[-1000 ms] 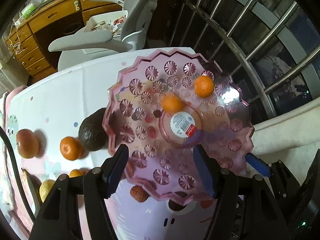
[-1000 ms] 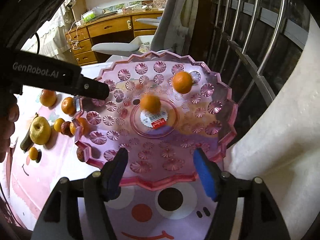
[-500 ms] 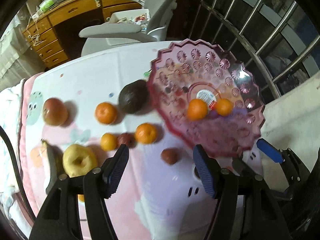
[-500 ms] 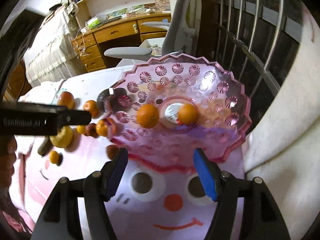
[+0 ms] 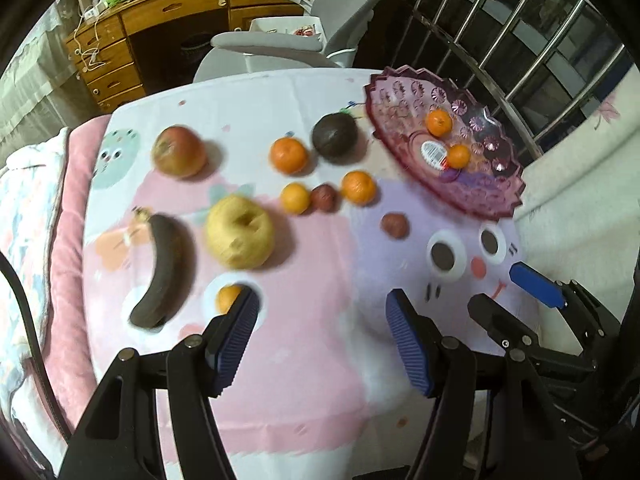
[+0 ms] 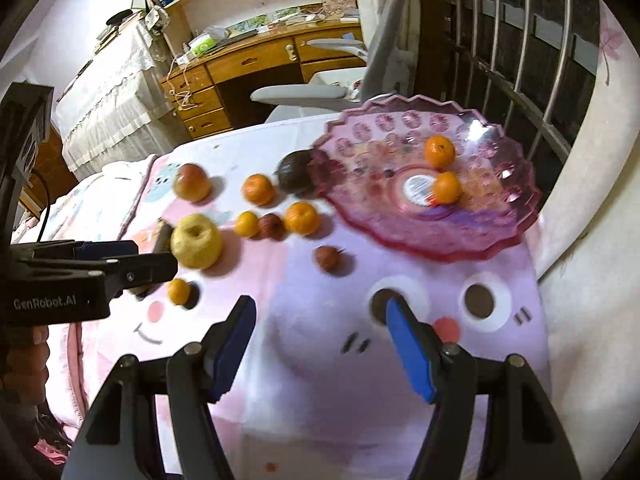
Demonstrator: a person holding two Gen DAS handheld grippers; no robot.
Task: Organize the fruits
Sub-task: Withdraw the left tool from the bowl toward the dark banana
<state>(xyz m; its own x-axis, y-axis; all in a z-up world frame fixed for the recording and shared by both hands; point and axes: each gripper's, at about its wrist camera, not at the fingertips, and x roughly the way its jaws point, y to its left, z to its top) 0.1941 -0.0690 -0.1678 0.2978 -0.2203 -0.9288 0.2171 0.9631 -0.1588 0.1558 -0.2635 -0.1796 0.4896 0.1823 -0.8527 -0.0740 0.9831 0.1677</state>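
Note:
A pink glass plate [image 5: 492,196] [image 6: 440,248] lies at the far right of the cloth with two mandarins [image 5: 439,123] [image 5: 458,157] in it. Loose on the cloth lie a red apple [image 5: 179,151], a dark avocado [image 5: 334,141], several mandarins [image 5: 289,155], two reddish small fruits [image 5: 395,225], a yellow apple [image 5: 240,231] and a blackened banana [image 5: 162,272]. My left gripper [image 5: 320,312] [image 6: 148,258] hangs open over bare cloth, one finger hiding part of a small orange [image 5: 228,298]. To its right, my right gripper [image 6: 320,316] [image 5: 508,296] is open over the cartoon face, holding nothing.
The cloth-covered table [image 5: 304,392] ends near my fingers. A grey office chair [image 5: 280,44] and a wooden desk [image 5: 160,16] stand beyond its far edge. A metal railing [image 5: 520,52] runs behind the plate, and white bedding [image 6: 592,200] lies to the right.
Both grippers have drawn back from the plate, toward the near and left part of the table. The plate now sits far right, and its two mandarins have shifted. Jaw openings look unchanged.

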